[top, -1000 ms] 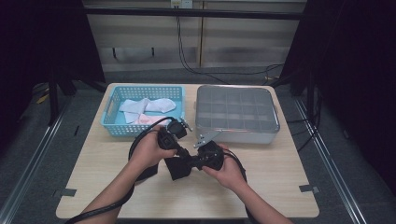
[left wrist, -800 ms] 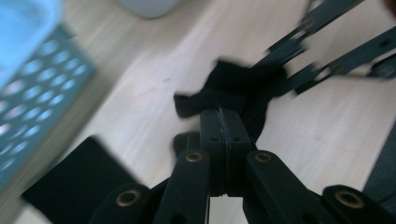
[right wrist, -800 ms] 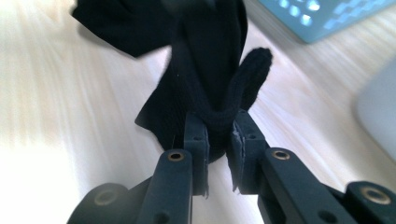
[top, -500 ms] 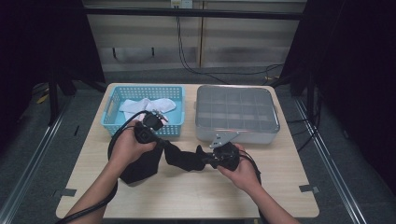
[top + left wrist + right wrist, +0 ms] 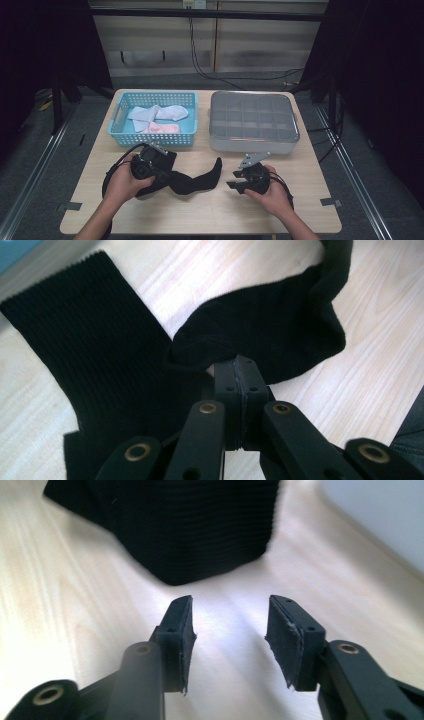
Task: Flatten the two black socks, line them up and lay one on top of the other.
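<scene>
blue basket (image 5: 118, 131): pale socks (image 5: 157, 114) | grey compartment box (image 5: 252, 122) | table (image 5: 210, 210)

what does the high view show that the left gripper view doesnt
High view alone: the blue basket with pale socks, the grey compartment box beside it, both hands, and the right gripper, jaws apart with nothing between them, having just been opening, set apart from the toe of the black sock.

Left gripper view alone: the left gripper up close, its jaws pressed shut on a fold of the sock, and the ribbed cuff lying flat at the left.

Both: the black sock, the left gripper and the wooden table.
</scene>
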`<state>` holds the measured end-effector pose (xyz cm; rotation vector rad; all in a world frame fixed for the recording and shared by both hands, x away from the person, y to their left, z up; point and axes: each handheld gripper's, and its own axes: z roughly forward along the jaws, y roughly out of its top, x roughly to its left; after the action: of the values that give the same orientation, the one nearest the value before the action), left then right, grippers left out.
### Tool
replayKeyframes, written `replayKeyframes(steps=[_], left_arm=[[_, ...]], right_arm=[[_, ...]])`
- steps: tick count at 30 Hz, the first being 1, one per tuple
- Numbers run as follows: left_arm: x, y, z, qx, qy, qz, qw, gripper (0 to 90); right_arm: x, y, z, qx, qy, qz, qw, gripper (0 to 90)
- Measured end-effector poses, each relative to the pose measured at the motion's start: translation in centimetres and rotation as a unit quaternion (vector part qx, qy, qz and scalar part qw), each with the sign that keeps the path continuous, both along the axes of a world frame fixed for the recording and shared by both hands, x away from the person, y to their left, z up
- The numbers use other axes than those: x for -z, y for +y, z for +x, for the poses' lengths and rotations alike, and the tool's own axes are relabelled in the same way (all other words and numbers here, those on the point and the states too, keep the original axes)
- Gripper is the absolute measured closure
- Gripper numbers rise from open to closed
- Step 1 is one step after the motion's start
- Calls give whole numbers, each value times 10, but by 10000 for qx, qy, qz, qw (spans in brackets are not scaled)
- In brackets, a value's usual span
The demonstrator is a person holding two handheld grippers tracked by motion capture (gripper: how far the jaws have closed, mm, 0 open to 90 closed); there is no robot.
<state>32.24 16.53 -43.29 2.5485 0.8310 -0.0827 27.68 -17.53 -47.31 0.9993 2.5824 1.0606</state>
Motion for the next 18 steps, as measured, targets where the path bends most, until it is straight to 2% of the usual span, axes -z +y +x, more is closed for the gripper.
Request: replayKeyframes(steps=[5, 8, 13, 15, 17, 18], left_arm=[[4, 2, 0, -39, 66, -18, 10000, 898], [6, 4, 1, 0, 80, 36, 10000, 898], [7, 4, 1, 0, 65, 4, 10000, 897], [8, 3, 1, 7, 78, 8, 10000, 897], [10, 3, 0, 3, 85, 27, 10000, 897], [11, 3, 0, -12, 95, 26, 10000, 896]], right_arm=[[-18, 5, 18, 119, -38, 267, 9996, 493], [-26, 19, 30, 125, 20, 434, 9990, 461], [-46, 47, 54, 221, -119, 488, 9985, 444], [-46, 58, 65, 196, -65, 565, 9982, 461], [-39, 68, 72, 105, 55, 396, 9991, 492], [-34, 71, 73, 33, 230, 332, 9992, 534]])
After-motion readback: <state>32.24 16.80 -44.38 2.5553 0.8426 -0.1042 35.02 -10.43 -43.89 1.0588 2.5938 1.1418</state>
